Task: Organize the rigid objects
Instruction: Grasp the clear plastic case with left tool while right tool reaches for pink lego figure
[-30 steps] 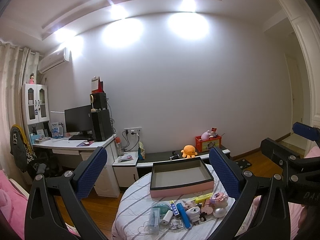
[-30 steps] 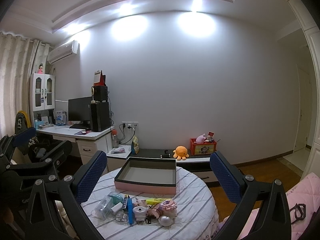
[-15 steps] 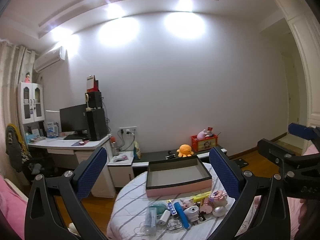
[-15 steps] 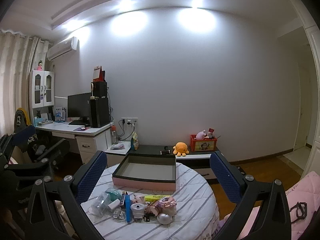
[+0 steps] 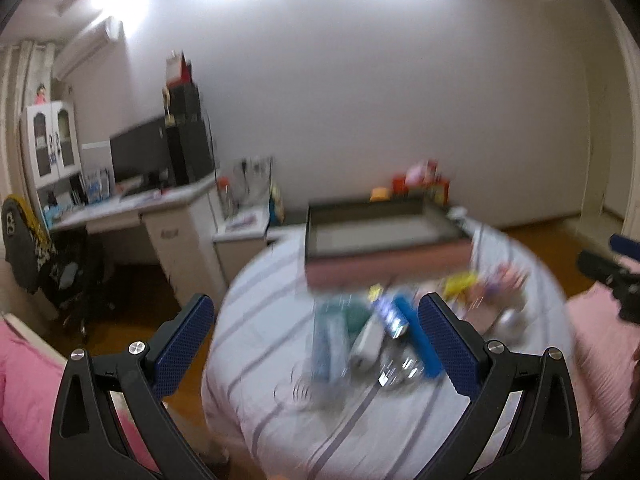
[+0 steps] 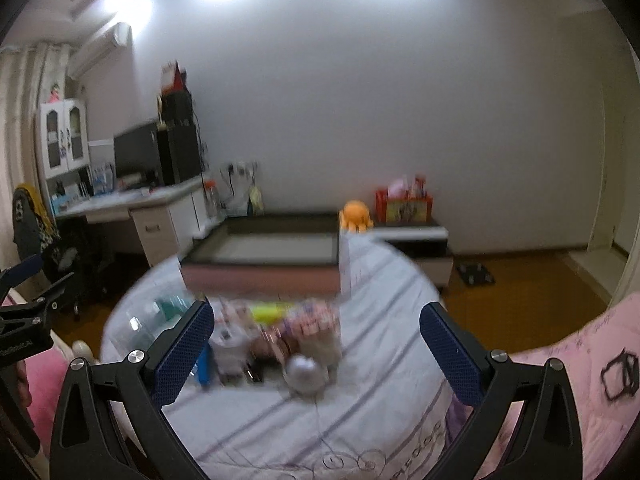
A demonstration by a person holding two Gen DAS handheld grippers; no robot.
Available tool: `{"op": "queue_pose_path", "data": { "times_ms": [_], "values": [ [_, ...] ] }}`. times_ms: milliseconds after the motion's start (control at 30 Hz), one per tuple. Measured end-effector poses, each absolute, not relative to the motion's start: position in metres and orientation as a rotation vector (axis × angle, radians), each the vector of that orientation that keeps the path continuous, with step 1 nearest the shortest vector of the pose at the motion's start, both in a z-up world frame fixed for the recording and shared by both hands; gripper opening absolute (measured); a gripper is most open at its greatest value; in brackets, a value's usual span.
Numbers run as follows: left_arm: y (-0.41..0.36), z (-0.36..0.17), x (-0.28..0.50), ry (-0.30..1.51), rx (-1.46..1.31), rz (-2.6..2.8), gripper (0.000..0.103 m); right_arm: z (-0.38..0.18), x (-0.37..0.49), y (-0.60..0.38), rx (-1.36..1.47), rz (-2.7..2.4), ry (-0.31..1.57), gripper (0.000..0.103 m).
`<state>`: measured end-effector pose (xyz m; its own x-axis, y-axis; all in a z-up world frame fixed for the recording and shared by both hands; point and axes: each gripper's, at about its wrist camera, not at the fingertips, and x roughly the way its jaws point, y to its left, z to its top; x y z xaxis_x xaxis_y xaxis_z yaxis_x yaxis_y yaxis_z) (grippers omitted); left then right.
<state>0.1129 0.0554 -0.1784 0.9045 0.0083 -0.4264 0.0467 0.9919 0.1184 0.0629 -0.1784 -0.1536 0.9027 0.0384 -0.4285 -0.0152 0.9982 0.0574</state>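
A pink box with a dark rim (image 5: 384,236) (image 6: 264,256) stands open and empty at the back of a round table with a striped cloth (image 5: 280,380) (image 6: 380,400). In front of it lies a blurred pile of small objects: a blue stick (image 5: 418,332), a clear packet (image 5: 328,344), a white cylinder (image 5: 368,344), a silver ball (image 6: 304,372), a yellow piece (image 6: 272,312) and a pink patterned one (image 6: 316,328). My left gripper (image 5: 316,344) is open and empty above the pile's left side. My right gripper (image 6: 316,352) is open and empty above the pile.
A white desk with a monitor and speakers (image 5: 160,184) stands at the left with a dark chair (image 5: 60,264). A low bench with an orange plush (image 6: 356,216) and a red box (image 6: 404,200) is behind the table. Pink bedding (image 6: 580,360) lies at the right.
Both grippers have tilted down and moved closer to the table; the pile and box now look larger and blurred. Both stay open.
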Motion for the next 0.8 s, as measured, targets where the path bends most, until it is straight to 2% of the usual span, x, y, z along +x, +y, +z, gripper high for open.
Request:
{"op": "queue_pose_path", "data": {
  "times_ms": [433, 567, 667, 800],
  "values": [
    [0.068, -0.277, 0.174, 0.707, 0.132, 0.027, 0.103, -0.236, 0.1, -0.202, 0.077, 0.029, 0.629, 0.103],
    [0.074, -0.298, 0.186, 0.776, 0.114, 0.021, 0.103, -0.251, 0.115, -0.203, 0.085, 0.048, 0.673, 0.103],
    [0.086, -0.303, 0.187, 0.776, 0.015, -0.014, 0.103, -0.259, 0.124, -0.199, 0.077, 0.065, 0.692, 0.103],
    [0.083, -0.304, 0.188, 0.778, 0.033, -0.014, 0.103, -0.263, 0.132, -0.196, 0.082, 0.086, 0.696, 0.103]
  ]
}}
